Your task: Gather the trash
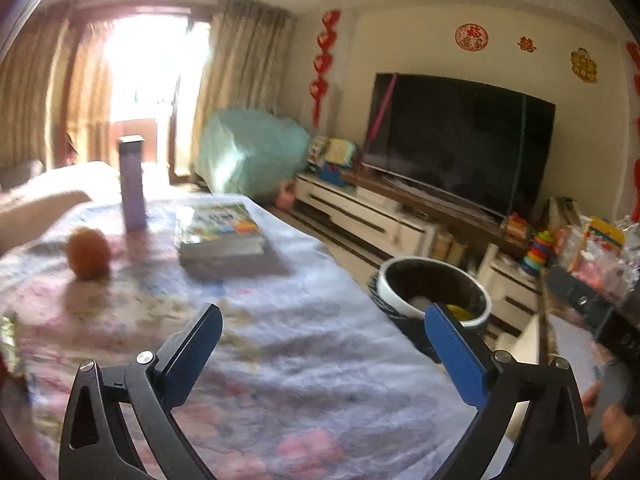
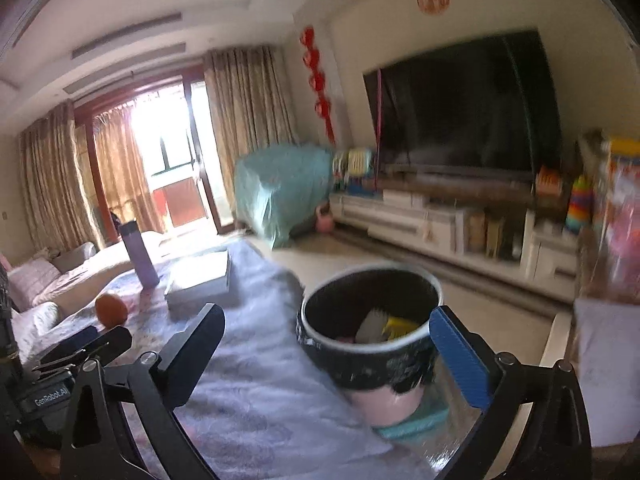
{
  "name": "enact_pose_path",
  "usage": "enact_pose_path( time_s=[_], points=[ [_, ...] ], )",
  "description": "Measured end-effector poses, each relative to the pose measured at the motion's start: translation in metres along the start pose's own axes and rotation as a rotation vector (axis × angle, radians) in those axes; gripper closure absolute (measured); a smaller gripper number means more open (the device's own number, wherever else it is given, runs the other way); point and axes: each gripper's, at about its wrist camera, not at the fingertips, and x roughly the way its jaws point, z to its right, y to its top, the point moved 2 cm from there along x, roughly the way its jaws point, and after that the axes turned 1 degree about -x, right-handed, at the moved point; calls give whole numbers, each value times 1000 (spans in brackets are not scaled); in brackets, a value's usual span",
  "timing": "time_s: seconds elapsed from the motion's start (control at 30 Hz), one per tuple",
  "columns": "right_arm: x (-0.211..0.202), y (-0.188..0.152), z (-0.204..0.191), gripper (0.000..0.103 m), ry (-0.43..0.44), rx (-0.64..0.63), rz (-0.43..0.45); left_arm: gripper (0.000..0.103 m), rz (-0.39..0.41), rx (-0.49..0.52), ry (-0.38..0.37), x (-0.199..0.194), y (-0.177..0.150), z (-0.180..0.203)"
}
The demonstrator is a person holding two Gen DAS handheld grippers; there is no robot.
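Both hand-held grippers, left (image 1: pixel 324 316) and right (image 2: pixel 326 318), gape empty. The trash bin (image 2: pixel 370 354) with scraps sits at the bench's (image 1: pixel 288 360) three o'clock edge; only the right view shows its pink base. Orange (image 1: pixel 88 254), bottle (image 1: pixel 132 184), books (image 1: pixel 220 234) toward eleven o'clock.

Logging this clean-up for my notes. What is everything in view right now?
bin: one, black with white rim, beside table edge, scraps inside
table: one, floral cloth
orange: one, on cloth
bottle: one, purple, upright, behind orange
books: one stack, mid-table
television: one, black, on cabinet
covered shape: one, teal, by curtains
left gripper: open, empty
right gripper: open, empty
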Motion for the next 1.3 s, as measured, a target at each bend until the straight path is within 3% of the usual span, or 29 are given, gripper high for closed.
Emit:
enact_pose_path(
  time_s=[0.1,0.47,1.3],
  points=[
    [-3,-1,-6,0,-24,-22,31,1,23,19,34,-8,-7,3],
    [11,-31,-6,0,-72,-45,5,1,35,88,101,-10,-20,17],
    [6,-33,-4,0,-69,-42,21,1,77,105,118,-10,-22,9]
  ],
)
